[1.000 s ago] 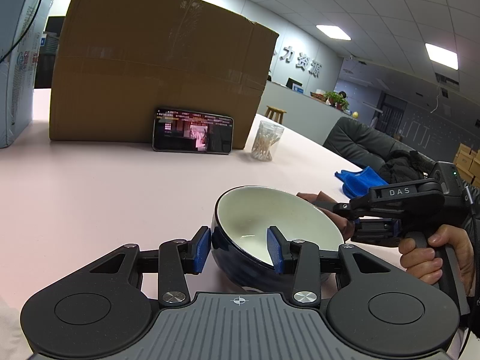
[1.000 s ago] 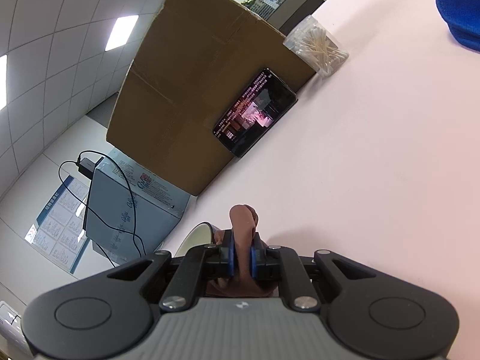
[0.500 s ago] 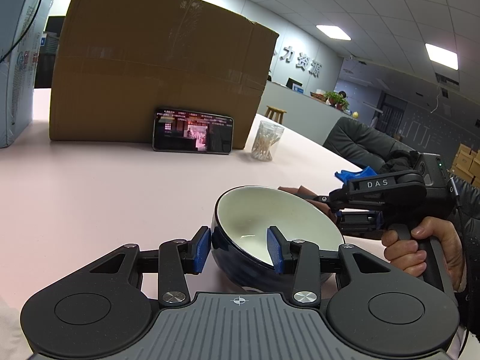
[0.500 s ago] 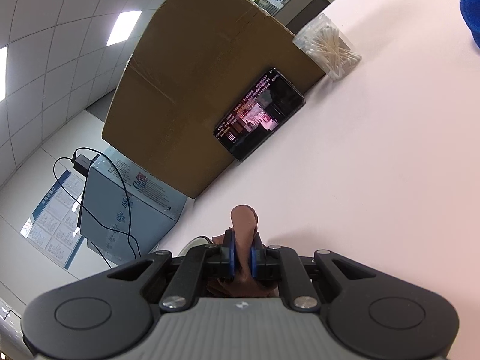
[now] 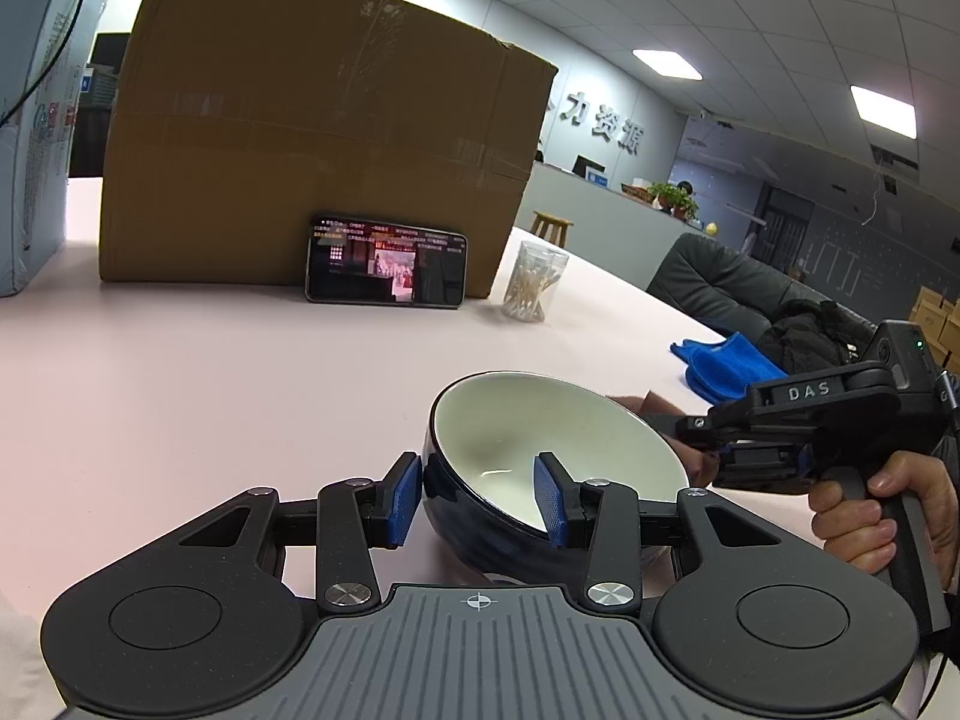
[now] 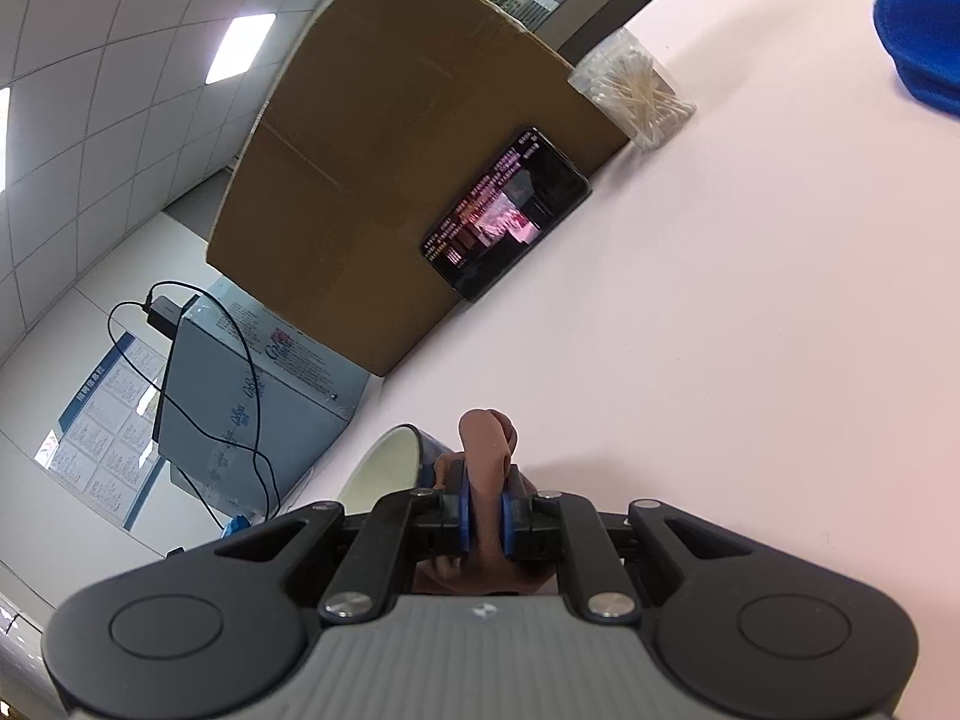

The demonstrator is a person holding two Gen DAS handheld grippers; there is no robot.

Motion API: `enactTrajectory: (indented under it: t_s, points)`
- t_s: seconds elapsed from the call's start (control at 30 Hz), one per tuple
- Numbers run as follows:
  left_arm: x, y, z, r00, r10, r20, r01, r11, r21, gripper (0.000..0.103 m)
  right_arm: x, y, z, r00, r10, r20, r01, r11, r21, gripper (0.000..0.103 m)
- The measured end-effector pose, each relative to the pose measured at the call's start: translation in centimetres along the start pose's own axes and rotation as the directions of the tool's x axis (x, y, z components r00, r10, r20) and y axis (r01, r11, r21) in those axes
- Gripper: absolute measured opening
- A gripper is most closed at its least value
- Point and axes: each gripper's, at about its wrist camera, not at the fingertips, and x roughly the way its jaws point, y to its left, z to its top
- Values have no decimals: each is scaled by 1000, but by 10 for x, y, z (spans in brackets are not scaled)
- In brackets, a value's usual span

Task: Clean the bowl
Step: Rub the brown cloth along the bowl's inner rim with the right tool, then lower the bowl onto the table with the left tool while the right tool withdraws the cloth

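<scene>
**Both grippers engaged, each clamped on its load**

We find the left gripper (image 5: 477, 501) level and low, its blue pads (image 5: 403, 499) closed across the wall of the bowl (image 5: 540, 456), one outside, one inside. We note the right gripper (image 6: 483, 519) pressed shut on a brown cloth (image 6: 486, 450), reaching in from the bowl's right side. Our right hand (image 5: 882, 516) is wrapped around its handle, fingers curled.
</scene>
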Motion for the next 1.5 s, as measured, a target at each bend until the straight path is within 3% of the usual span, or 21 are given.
enactTrajectory:
  t_s: [0.4,0.63,0.9,1.5]
  points:
    - [1,1,1,1000,-2,0,2,1000,-2,40,22,0,11,1000,-7,1,7,1000,3,12]
    - [1,1,1,1000,-2,0,2,1000,-1,40,15,-3,1,999,-42,-19,42,999,-17,12]
    - [2,-1,1,1000,-2,-2,2,1000,1,40,-4,7,-1,1000,-23,-9,23,999,-46,12]
    - [2,0,0,1000,-3,-4,3,1000,0,39,12,5,5,999,-38,-13,38,998,-40,12]
